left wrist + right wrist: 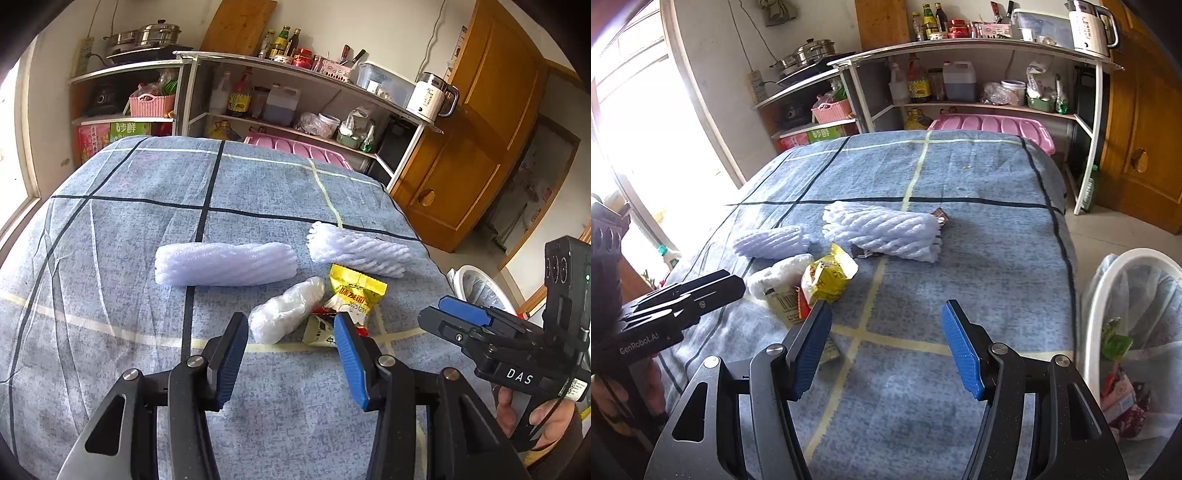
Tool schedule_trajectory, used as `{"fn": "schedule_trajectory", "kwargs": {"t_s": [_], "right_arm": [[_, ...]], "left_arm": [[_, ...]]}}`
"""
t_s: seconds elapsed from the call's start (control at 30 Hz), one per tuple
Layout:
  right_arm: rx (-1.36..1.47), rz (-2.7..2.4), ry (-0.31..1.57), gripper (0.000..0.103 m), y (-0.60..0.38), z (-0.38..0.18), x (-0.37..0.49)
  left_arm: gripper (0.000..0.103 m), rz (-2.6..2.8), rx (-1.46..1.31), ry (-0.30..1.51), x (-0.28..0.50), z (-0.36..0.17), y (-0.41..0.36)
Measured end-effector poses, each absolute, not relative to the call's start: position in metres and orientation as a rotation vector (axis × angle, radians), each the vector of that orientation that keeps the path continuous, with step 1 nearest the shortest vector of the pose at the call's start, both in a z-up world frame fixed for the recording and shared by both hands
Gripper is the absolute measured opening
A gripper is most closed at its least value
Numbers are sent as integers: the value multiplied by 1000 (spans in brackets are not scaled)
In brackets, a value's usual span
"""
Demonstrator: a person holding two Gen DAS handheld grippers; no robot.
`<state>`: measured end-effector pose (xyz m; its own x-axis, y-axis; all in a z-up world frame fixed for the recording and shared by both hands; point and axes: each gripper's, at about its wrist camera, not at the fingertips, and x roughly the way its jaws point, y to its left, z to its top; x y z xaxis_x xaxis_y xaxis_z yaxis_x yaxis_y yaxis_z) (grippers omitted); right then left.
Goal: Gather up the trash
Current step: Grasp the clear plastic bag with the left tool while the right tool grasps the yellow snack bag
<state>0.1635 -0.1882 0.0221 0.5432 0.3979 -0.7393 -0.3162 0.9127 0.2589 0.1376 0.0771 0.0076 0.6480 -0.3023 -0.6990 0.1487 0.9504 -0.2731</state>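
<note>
A white kettle (pixel 430 96) and steel pot (pixel 147 38) top shelves behind the blue checked tablecloth (pixel 258 188).

"das" on right claw (pixel 456 312); "genrobot.ai" on left claw (pixel 713 291).

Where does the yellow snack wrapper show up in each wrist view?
Left wrist: yellow snack wrapper right of centre, just beyond the right blue pad.
Right wrist: yellow snack wrapper left of centre, above the left blue pad.
Shared landmark: the white foam net sleeve lying just behind it.
</note>
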Motion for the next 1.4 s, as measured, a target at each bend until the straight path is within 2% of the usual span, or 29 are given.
{"fn": "schedule_trajectory", "kwargs": {"t_s": [0.47, 0.5, 0.63, 0.77, 0.83, 1.03, 1.4], "right_arm": [[171, 508, 966, 62, -152, 4, 203], [171, 513, 968, 60, -150, 3, 205], [187, 538, 971, 38, -149, 1, 206], [174, 554, 955, 31, -145, 3, 202], [169, 560, 938, 23, -144, 6, 198], [170, 551, 902, 18, -153, 12, 191], [254, 501, 881, 17, -183, 18, 186]], "left_arm": [[48, -265, -200, 867, 156, -6, 88], [48, -266, -200, 869, 157, -7, 88], [48, -266, -190, 875, 163, -7, 87], [48, -278, -187, 880, 166, -9, 83], [48, -284, -180, 886, 167, -10, 81], [49, -292, -165, 892, 172, -11, 74], [49, -286, -148, 925, 186, -19, 64]]}}
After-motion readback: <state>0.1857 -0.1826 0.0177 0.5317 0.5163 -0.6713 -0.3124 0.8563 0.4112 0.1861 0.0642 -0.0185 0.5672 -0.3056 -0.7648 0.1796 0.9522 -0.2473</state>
